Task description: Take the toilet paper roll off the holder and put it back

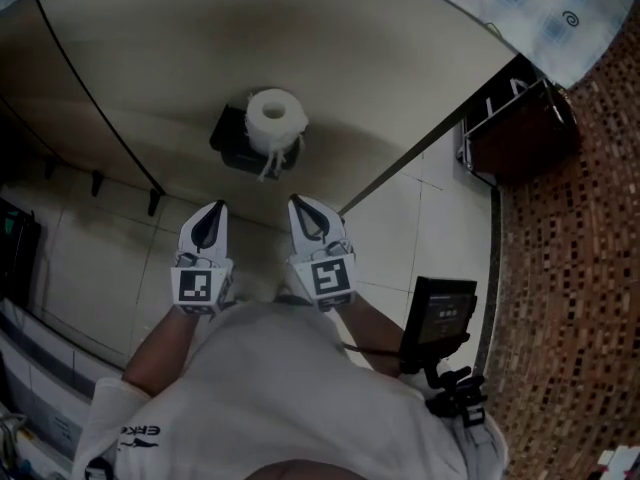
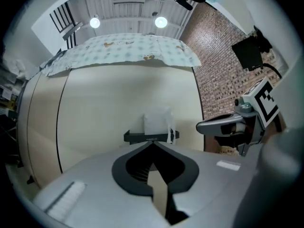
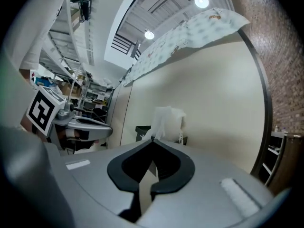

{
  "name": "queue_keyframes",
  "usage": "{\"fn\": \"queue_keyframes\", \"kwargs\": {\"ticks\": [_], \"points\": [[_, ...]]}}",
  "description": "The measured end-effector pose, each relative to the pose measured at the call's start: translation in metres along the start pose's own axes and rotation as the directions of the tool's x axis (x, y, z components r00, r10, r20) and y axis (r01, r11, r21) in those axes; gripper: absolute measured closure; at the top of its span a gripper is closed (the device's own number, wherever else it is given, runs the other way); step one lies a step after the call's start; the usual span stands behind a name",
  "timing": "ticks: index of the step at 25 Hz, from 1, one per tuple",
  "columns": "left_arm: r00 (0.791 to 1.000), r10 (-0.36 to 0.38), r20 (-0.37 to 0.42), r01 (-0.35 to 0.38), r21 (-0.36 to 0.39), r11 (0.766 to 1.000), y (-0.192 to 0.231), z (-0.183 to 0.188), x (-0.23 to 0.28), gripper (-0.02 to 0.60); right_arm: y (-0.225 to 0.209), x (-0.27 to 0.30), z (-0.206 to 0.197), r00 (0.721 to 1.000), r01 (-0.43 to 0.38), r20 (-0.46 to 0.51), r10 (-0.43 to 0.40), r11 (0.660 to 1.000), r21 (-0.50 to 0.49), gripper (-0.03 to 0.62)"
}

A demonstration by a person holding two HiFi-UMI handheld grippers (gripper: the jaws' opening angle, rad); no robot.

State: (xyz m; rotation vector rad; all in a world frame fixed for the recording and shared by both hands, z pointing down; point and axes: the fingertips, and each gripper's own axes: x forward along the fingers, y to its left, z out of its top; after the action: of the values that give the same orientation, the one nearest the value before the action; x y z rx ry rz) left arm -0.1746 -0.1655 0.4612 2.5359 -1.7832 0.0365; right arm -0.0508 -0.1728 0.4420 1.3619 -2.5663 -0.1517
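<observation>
The toilet paper roll (image 1: 275, 116) is showing white against its black holder (image 1: 230, 140) and a beige wall (image 1: 150, 68); a mosaic surface (image 1: 580, 268) is showing speckled brown

Saw white paper toilet roll (image 1: 275, 118) upright on black plastic holder (image 1: 228, 140), fixed to beige wall panel (image 1: 350, 58). Saw left gripper (image 1: 219, 206) and right gripper (image 1: 295, 201) side by side before it, apart from it.

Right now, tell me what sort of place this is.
Probably a mock bathroom corner inside a workshop or lab. A toilet paper roll sits on a black wall holder fixed to a beige panel, white tiles lie below, and cluttered shelving shows beyond the panel's edge.
</observation>
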Motion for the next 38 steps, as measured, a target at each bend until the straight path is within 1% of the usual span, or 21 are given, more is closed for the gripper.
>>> {"fn": "queue_keyframes", "kwargs": {"ticks": [3, 8, 10, 12, 14, 16, 18, 20, 21, 23, 24, 25, 28, 30, 34, 38], "points": [[1.0, 0.011, -0.001, -0.011, -0.02, 1.0, 0.002, 0.003, 0.008, 0.58, -0.008, 0.007, 0.005, 1.0, -0.007, 0.009, 0.007, 1.0, -0.011, 0.579], [0.999, 0.023, 0.026, -0.023, 0.007, 1.0, 0.008, 0.003, 0.019, 0.58, -0.023, 0.021, 0.021, 0.999, -0.01, 0.038, 0.011, 0.999, -0.033, 0.577], [0.999, 0.03, 0.037, -0.031, 0.011, 0.999, 0.011, 0.003, 0.023, 0.58, -0.027, 0.027, 0.031, 0.998, -0.019, 0.057, 0.022, 0.999, -0.048, 0.543], [0.999, 0.036, 0.035, -0.036, 0.0, 0.999, 0.013, 0.004, 0.026, 0.58, -0.03, 0.034, 0.042, 0.997, -0.041, 0.065, 0.046, 0.996, -0.078, 0.495], [0.998, 0.034, 0.045, -0.034, -0.003, 0.999, 0.014, 0.004, 0.029, 0.58, -0.03, 0.039, 0.054, 0.995, -0.072, 0.06, 0.08, 0.989, -0.132, 0.46], [0.998, 0.034, 0.056, -0.034, -0.001, 0.999, 0.016, 0.004, 0.032, 0.58, -0.028, 0.045, 0.068, 0.992, -0.105, 0.05, 0.117, 0.973, -0.204, 0.433], [0.998, 0.038, 0.056, -0.038, -0.002, 0.999, 0.018, 0.006, 0.034, 0.58, -0.025, 0.052, 0.08, 0.987, -0.154, 0.008, 0.163, 0.942, -0.299, 0.411], [0.998, 0.039, 0.057, -0.039, -0.003, 0.999, 0.019, 0.009, 0.036, 0.58, -0.02, 0.063, 0.082, 0.974, -0.226, -0.084, 0.21, 0.887, -0.403, 0.371], [0.997, 0.041, 0.065, -0.041, 0.002, 0.999, 0.021, 0.01, 0.037, 0.58, -0.018, 0.069, 0.081, 0.964, -0.266, -0.146, 0.224, 0.852, -0.451, 0.347], [0.997, 0.043, 0.07, -0.044, 0.01, 0.999, 0.024, 0.007, 0.038, 0.578, -0.015, 0.079, 0.076, 0.935, -0.342, -0.268, 0.23, 0.782, -0.521, 0.325], [0.997, 0.043, 0.068, -0.044, 0.009, 0.999, 0.025, 0.006, 0.038, 0.58, -0.015, 0.082, 0.075, 0.921, -0.374, -0.315, 0.23, 0.754, -0.54, 0.322], [0.997, 0.043, 0.066, -0.044, 0.006, 0.999, 0.026, 0.005, 0.038, 0.58, -0.014, 0.085, 0.075, 0.906, -0.402, -0.353, 0.233, 0.734, -0.548, 0.322], [0.998, 0.04, 0.056, -0.04, -0.001, 0.999, 0.026, 0.007, 0.037, 0.58, -0.011, 0.093, 0.071, 0.856, -0.484, -0.456, 0.242, 0.686, -0.543, 0.322], [0.998, 0.033, 0.059, -0.033, -0.002, 0.999, 0.026, 0.008, 0.037, 0.58, -0.011, 0.098, 0.067, 0.83, -0.519, -0.508, 0.232, 0.657, -0.548, 0.322], [0.999, 0.026, 0.048, -0.026, -0.01, 1.0, 0.025, 0.014, 0.038, 0.58, -0.012, 0.105, 0.062, 0.78, -0.571, -0.589, 0.212, 0.624, -0.532, 0.326], [0.998, 0.023, 0.057, -0.023, 0.004, 1.0, 0.027, 0.012, 0.041, 0.58, -0.015, 0.108, 0.057, 0.727, -0.621, -0.661, 0.186, 0.589, -0.517, 0.332]]}}
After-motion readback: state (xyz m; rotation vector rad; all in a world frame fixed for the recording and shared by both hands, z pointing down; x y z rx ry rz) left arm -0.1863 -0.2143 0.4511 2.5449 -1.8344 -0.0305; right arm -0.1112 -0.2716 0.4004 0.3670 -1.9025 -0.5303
